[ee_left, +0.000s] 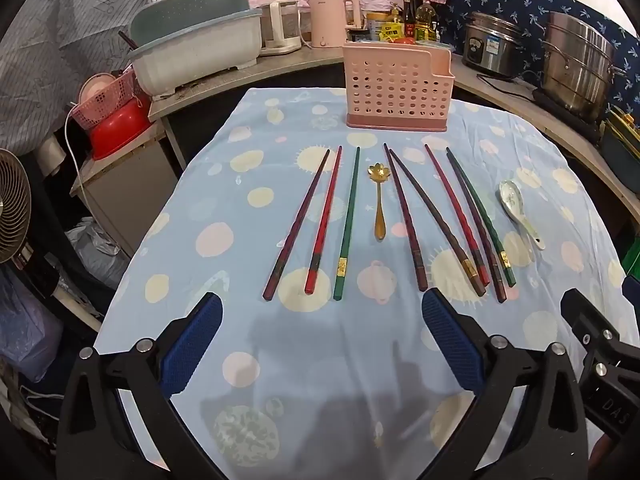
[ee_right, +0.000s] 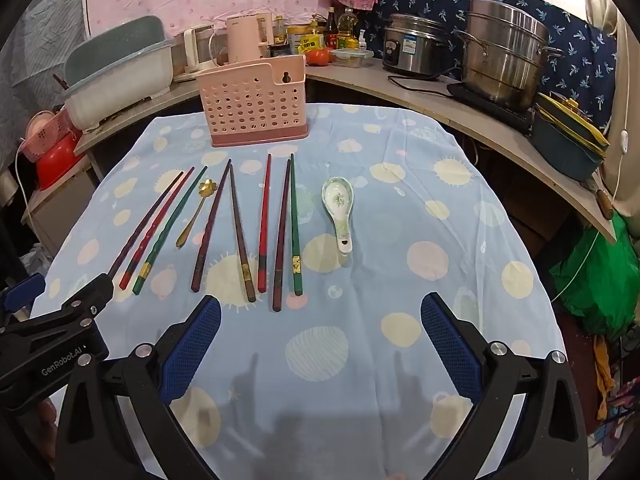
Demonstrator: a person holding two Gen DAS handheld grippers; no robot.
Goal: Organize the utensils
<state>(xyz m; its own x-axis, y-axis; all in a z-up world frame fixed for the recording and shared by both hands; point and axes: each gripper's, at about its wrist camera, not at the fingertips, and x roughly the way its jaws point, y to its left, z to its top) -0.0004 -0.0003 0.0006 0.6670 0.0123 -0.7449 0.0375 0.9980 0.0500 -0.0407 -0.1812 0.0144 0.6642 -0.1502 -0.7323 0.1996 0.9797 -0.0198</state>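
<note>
Several chopsticks in dark red, red and green [ee_left: 348, 224] [ee_right: 262, 224] lie side by side on the blue spotted tablecloth. A gold flower spoon [ee_left: 378, 204] [ee_right: 194, 212] lies among them. A white ceramic spoon [ee_left: 518, 210] [ee_right: 339, 208] lies to their right. A pink perforated utensil holder [ee_left: 396, 88] [ee_right: 254, 106] stands upright behind them. My left gripper [ee_left: 322, 340] is open and empty, hovering near the chopsticks' near ends. My right gripper [ee_right: 320, 340] is open and empty, hovering in front of the ceramic spoon. Each gripper shows at the edge of the other's view.
A curved counter behind the table [ee_left: 540, 168] holds a dish drainer [ee_left: 196, 52], kettles [ee_left: 332, 20], bottles, a rice cooker [ee_right: 416, 46] and a steel steamer pot [ee_right: 504, 52]. A red basin [ee_left: 120, 128] and a fan [ee_left: 12, 208] stand at the left.
</note>
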